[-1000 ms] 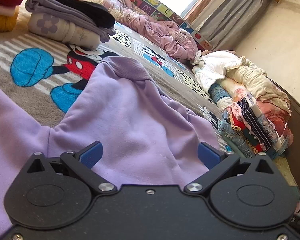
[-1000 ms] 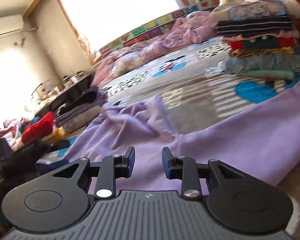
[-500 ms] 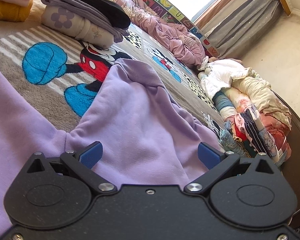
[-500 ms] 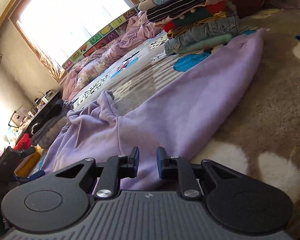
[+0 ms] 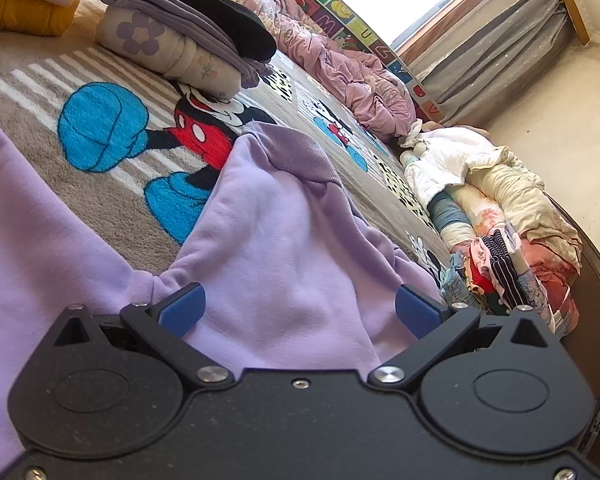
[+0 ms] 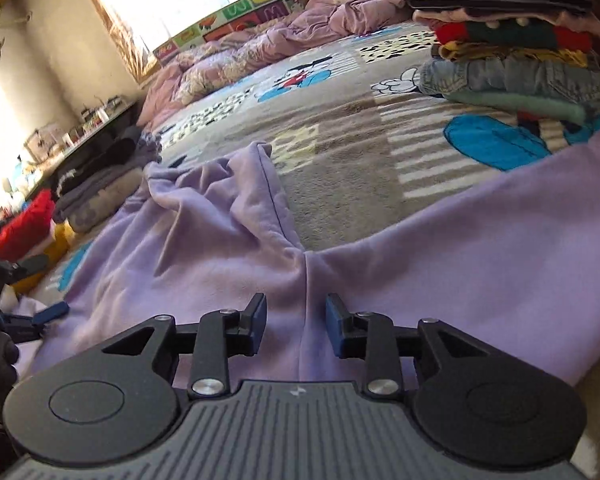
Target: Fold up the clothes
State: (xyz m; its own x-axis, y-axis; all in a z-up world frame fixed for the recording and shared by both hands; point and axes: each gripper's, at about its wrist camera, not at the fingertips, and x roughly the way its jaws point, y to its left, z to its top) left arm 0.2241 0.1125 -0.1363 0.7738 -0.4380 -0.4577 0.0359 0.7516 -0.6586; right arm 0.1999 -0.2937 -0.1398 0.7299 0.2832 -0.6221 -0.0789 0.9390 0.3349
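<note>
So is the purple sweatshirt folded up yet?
Not yet. The purple sweatshirt lies spread and rumpled on the cartoon rug, one sleeve stretched out sideways.

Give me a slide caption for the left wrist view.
Open left claw over a lilac sweatshirt spread on a cartoon rug.

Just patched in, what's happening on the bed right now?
A person is folding a lavender sweatshirt spread on the cartoon-print blanket. The left claw is wide open over it, gripping nothing. The right claw is open too, its fingers either side of a seam. Folded stacks sit nearby.
</note>
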